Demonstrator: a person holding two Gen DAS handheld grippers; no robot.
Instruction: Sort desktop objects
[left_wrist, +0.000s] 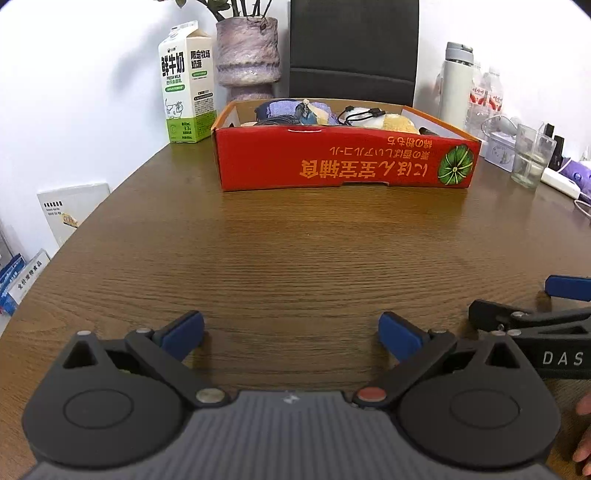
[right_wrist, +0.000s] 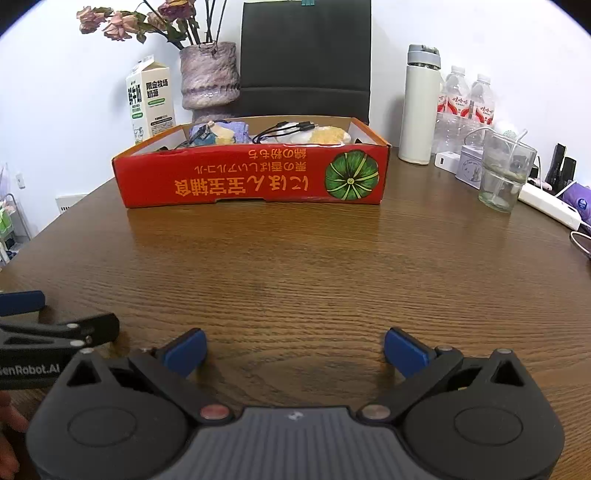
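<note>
A red cardboard box (left_wrist: 343, 162) printed with a green pumpkin stands at the far middle of the wooden table (left_wrist: 295, 258); it also shows in the right wrist view (right_wrist: 251, 177). Inside lie a black cable (right_wrist: 284, 131), purple cloth (right_wrist: 238, 131), yellow and white soft items (right_wrist: 327, 134) and a small blue object (left_wrist: 306, 116). My left gripper (left_wrist: 291, 334) is open and empty, low over the near table. My right gripper (right_wrist: 293, 350) is open and empty beside it, and its blue fingertips (left_wrist: 567, 288) show at the left view's right edge.
Behind the box stand a milk carton (left_wrist: 186, 88), a purple vase (left_wrist: 247, 55) and a black chair (left_wrist: 352, 48). At the right are a white thermos (right_wrist: 421, 107), water bottles (right_wrist: 467, 103), a glass (right_wrist: 504, 173), a small tin (right_wrist: 471, 166) and a white power strip (right_wrist: 550, 206).
</note>
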